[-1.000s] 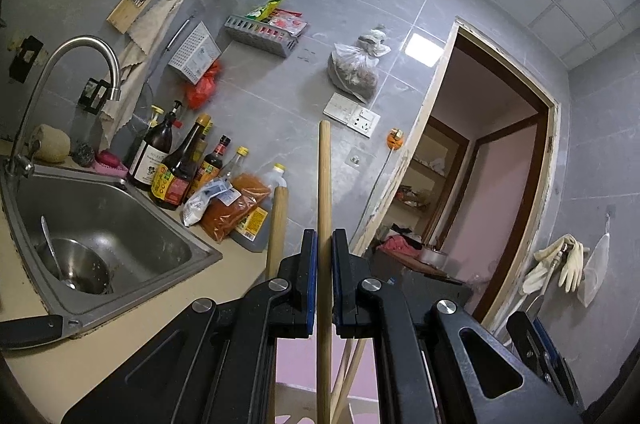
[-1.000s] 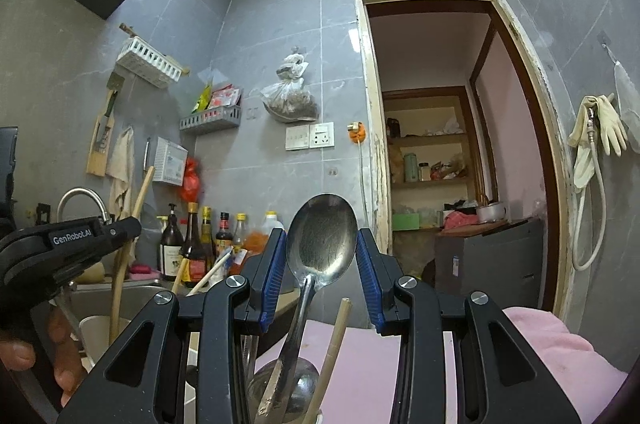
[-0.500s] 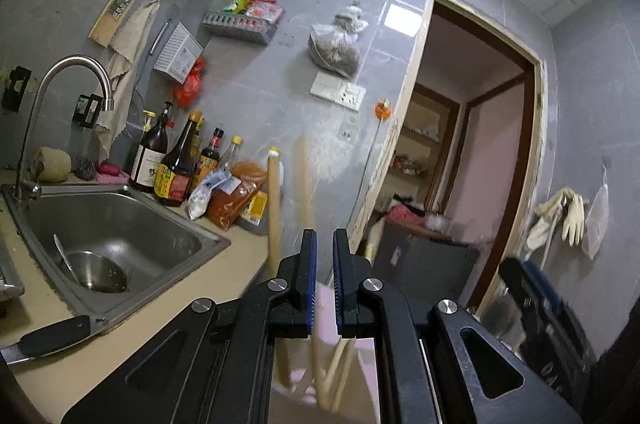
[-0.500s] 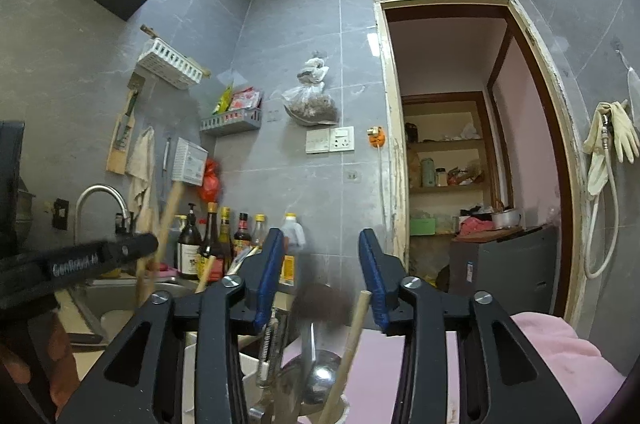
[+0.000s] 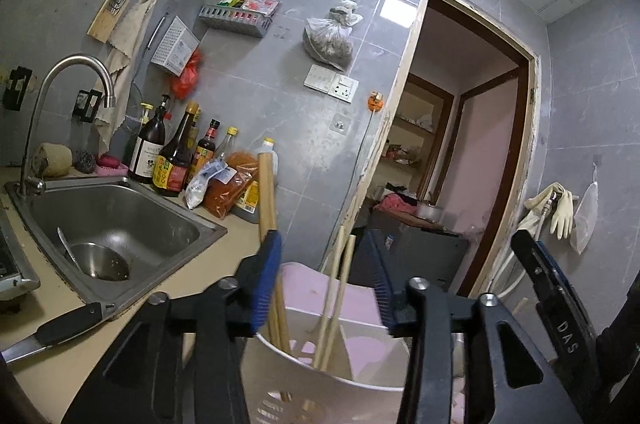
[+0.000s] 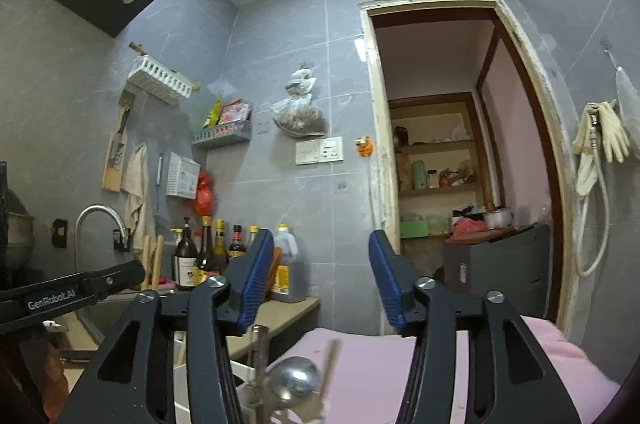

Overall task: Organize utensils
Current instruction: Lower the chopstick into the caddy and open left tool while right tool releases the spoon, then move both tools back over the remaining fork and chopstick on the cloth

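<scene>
In the left wrist view my left gripper (image 5: pixel 324 284) hangs just above a white perforated utensil holder (image 5: pixel 320 384), its jaws opening with no pad pressing on anything. A thick wooden handle (image 5: pixel 266 192) stands in the holder beside the left pad. Two thin wooden chopsticks (image 5: pixel 340 276) lean in the holder between the jaws. My right gripper (image 6: pixel 320 284) is also opening and holds nothing. Below it, blurred, sit a metal spoon (image 6: pixel 294 380) and a wooden stick (image 6: pixel 330 356). Each gripper shows at the edge of the other's view.
A steel sink (image 5: pixel 112 220) with a strainer bowl (image 5: pixel 100 260) lies to the left under a curved faucet (image 5: pixel 80 68). Sauce bottles (image 5: pixel 172 160) line the wall. A black-handled knife (image 5: pixel 64 324) lies on the counter. A pink surface (image 6: pixel 380 364) lies behind the holder. An open doorway (image 6: pixel 460 164) is at right.
The left jaws let go of the wooden stick, which now stands in the holder. The right jaws released the metal spoon, which dropped low into the holder. Both jaws stand wider.
</scene>
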Action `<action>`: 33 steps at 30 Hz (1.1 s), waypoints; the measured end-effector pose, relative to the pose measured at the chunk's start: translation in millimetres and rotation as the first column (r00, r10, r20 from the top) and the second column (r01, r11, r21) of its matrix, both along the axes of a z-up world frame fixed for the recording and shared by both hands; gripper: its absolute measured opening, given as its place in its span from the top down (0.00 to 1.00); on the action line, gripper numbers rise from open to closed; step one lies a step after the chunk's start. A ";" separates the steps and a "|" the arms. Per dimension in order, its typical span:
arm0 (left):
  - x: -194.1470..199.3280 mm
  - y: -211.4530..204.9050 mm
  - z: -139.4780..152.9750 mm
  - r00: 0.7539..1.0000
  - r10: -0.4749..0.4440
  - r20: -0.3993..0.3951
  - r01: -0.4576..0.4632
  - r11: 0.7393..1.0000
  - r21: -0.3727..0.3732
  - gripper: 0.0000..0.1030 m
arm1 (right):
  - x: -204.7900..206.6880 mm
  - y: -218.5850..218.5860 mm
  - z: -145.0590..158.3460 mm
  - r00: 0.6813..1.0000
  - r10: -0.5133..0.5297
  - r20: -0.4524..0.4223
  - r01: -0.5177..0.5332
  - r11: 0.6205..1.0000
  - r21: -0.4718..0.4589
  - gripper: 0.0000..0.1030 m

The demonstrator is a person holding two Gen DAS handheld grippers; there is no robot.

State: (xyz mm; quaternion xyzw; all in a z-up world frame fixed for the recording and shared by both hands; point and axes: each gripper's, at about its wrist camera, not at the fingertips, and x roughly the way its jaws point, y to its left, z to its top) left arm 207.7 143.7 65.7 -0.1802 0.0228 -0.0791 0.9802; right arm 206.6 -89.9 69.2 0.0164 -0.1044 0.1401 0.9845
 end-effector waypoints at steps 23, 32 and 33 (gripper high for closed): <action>-60.0 -113.9 11.0 0.973 -0.178 -0.149 0.198 0.971 0.137 0.07 | -96.3 -128.9 20.4 0.985 -0.153 -0.080 0.134 0.970 -0.202 0.00; -52.8 -159.3 -23.1 0.910 -0.257 -0.326 0.336 0.916 0.218 0.07 | -92.6 -162.7 -7.4 0.944 -0.180 -0.276 0.108 0.961 -0.256 0.00; -50.7 -161.6 -26.9 0.901 -0.257 -0.350 0.345 0.913 0.217 0.07 | -90.7 -165.7 -10.9 0.936 -0.178 -0.303 0.100 0.962 -0.255 0.00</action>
